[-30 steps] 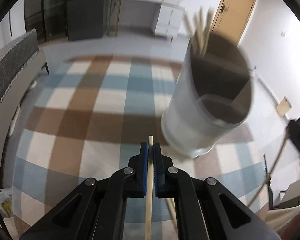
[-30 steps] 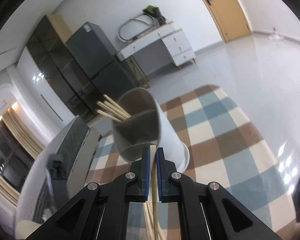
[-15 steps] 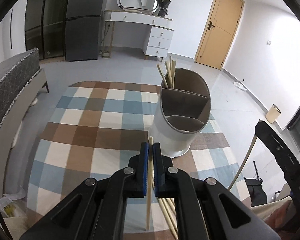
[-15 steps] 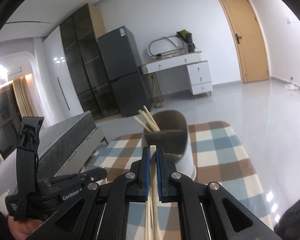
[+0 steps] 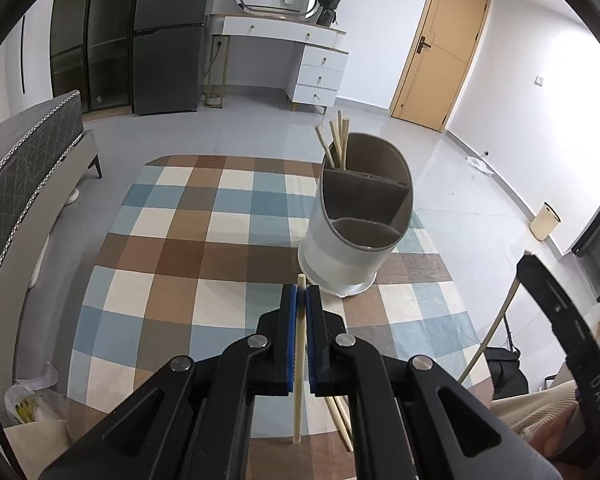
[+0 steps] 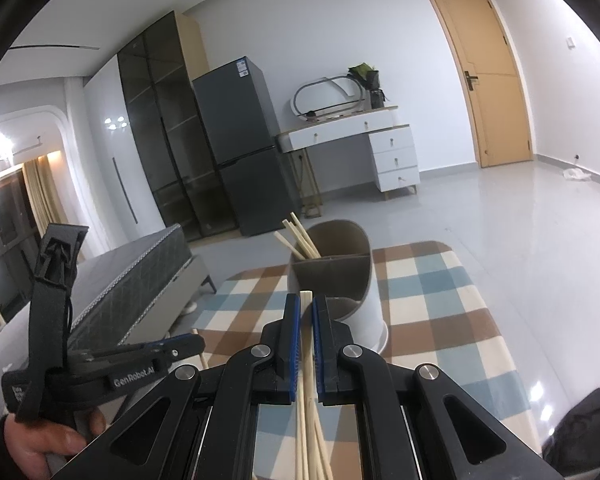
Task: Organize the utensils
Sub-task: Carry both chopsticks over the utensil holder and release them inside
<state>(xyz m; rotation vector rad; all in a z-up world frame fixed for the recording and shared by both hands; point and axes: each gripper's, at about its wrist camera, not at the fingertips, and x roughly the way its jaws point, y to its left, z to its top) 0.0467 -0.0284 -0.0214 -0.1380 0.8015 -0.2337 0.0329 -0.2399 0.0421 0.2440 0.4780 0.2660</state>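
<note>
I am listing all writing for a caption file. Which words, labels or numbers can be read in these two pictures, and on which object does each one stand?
"GenRobot.AI": white print on the black handheld tongs device at the left of the right wrist view.
"DAS": white letters on the black device body at the right edge of the left wrist view; the rest is cut off.
Blue sticker on the tall dark grey fridge: too small to read.

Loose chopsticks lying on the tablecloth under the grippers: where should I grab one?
Take a loose chopstick at mid-shaft from above, pads across its width: it lies flat and thin on the checked cloth, ends partly hidden by the left hand-held gripper.
</note>
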